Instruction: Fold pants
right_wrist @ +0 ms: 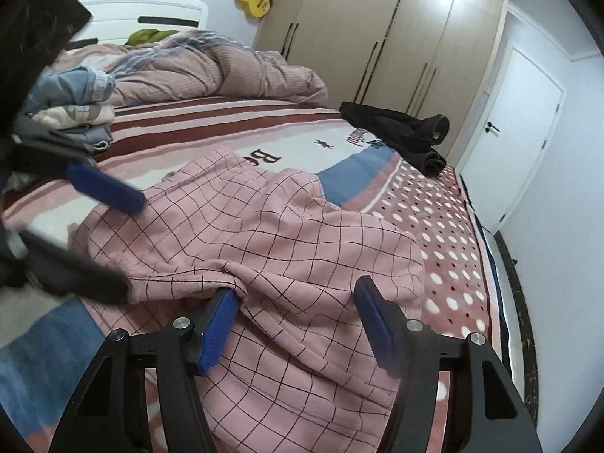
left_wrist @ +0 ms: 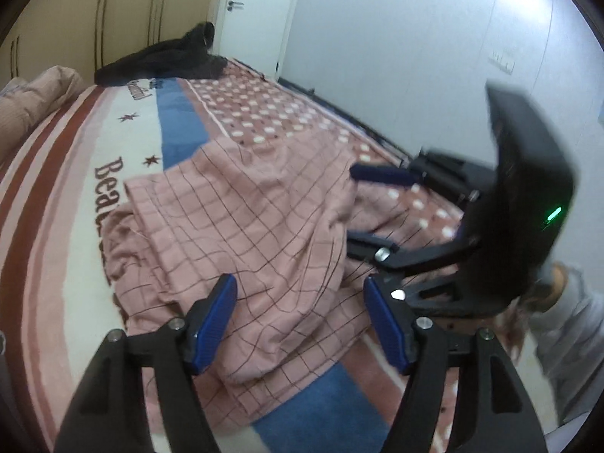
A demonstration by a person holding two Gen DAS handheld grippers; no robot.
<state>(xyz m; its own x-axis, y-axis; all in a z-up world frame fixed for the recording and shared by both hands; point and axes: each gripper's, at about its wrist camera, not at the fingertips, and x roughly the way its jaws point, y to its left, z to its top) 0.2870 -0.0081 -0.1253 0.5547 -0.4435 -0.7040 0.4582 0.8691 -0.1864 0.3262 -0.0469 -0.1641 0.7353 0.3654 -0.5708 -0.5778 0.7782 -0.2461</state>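
Note:
Pink checked pants [left_wrist: 241,249] lie rumpled and partly folded on the bed blanket; they also show in the right wrist view [right_wrist: 271,249]. My left gripper [left_wrist: 300,321] is open just above the near part of the pants, holding nothing. My right gripper [right_wrist: 298,324] is open over the pants, its left finger [right_wrist: 217,328] tucked under a fold of the fabric. The right gripper shows blurred in the left wrist view [left_wrist: 355,207], at the pants' right edge. The left gripper shows blurred in the right wrist view [right_wrist: 113,234], at the pants' left edge.
A patterned blanket [left_wrist: 75,196] covers the bed. A dark garment [right_wrist: 404,132] lies at the far end. Folded clothes [right_wrist: 71,109] and a pink duvet [right_wrist: 211,71] lie near the headboard. Wardrobes [right_wrist: 377,37], a door [right_wrist: 521,143] and a wall [left_wrist: 415,56] surround the bed.

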